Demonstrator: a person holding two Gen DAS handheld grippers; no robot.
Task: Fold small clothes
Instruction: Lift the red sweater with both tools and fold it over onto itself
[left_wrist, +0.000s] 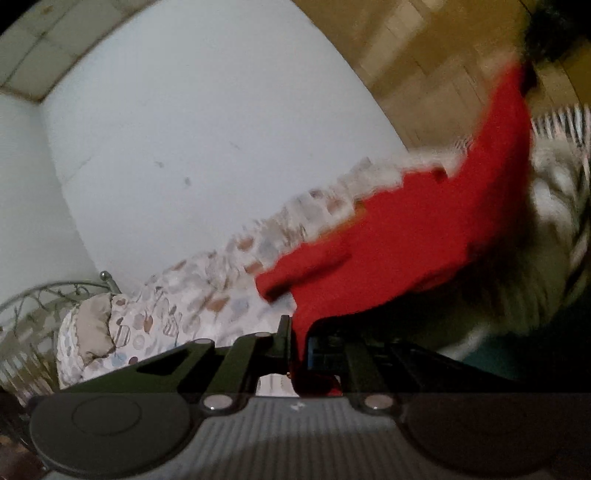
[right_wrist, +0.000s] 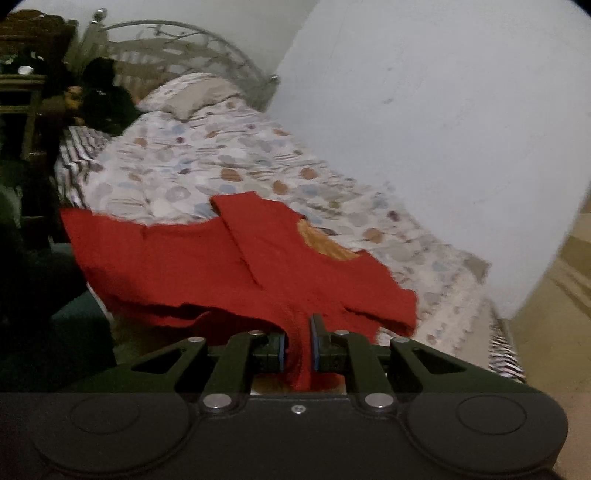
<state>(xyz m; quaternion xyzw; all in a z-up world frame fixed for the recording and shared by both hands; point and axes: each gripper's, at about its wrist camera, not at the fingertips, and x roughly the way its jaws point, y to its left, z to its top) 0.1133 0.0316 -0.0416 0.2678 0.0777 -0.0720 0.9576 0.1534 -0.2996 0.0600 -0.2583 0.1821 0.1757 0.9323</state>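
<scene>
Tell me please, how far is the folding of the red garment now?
Done: both grippers grip the red garment, left gripper and right gripper shut on its edges. In hand: it hangs stretched above the bed. Left: every fold; none looks finished yet.

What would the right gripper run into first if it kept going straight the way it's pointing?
The red garment held in the right gripper fills that line; beyond it, probably the patterned bedspread, though depth is unclear.

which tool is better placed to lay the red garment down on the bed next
Right, probably. The right tool grips the red garment with most of the cloth spread ahead of it over the patterned bedspread. The left tool pinches an edge too, but its view is tilted and blurred.
</scene>
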